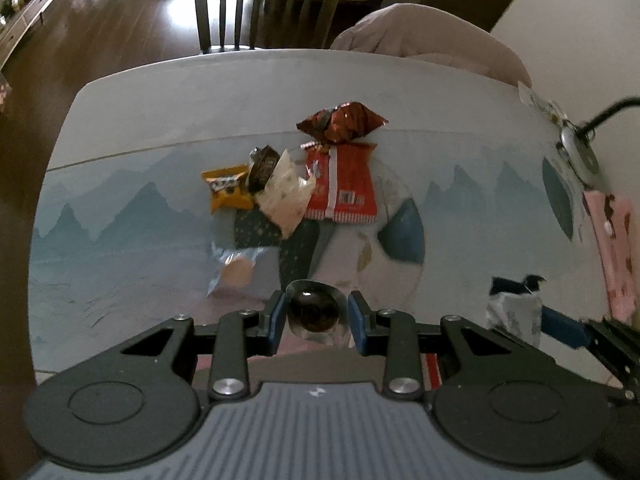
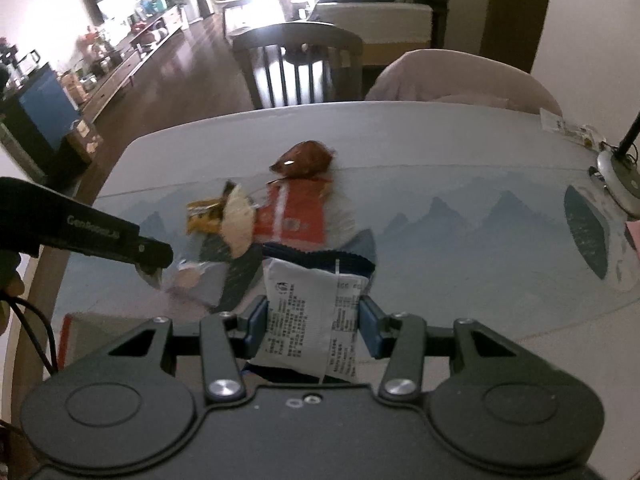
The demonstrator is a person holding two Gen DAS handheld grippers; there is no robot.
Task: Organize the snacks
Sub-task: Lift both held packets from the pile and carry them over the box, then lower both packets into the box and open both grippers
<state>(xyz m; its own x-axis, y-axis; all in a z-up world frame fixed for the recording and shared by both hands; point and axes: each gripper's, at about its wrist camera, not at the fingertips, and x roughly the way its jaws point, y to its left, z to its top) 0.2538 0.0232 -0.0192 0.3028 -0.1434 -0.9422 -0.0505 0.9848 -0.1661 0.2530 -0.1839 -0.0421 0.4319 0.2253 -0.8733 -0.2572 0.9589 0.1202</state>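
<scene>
My left gripper is shut on a small clear-wrapped dark round snack, held above the table. My right gripper is shut on a white and navy packet with printed text; the same white and navy packet shows at the right of the left wrist view. On the table lies a cluster of snacks: a dark red foil bag, a red and white packet, a white wrapped snack, a yellow packet, and a clear packet with a round biscuit. The left gripper appears at the left of the right wrist view.
The table wears a pale blue mountain-print cloth. A lamp base and a pink cloth sit at its right edge. A dark chair and a covered seat stand beyond the far edge. A red-edged box lies near left.
</scene>
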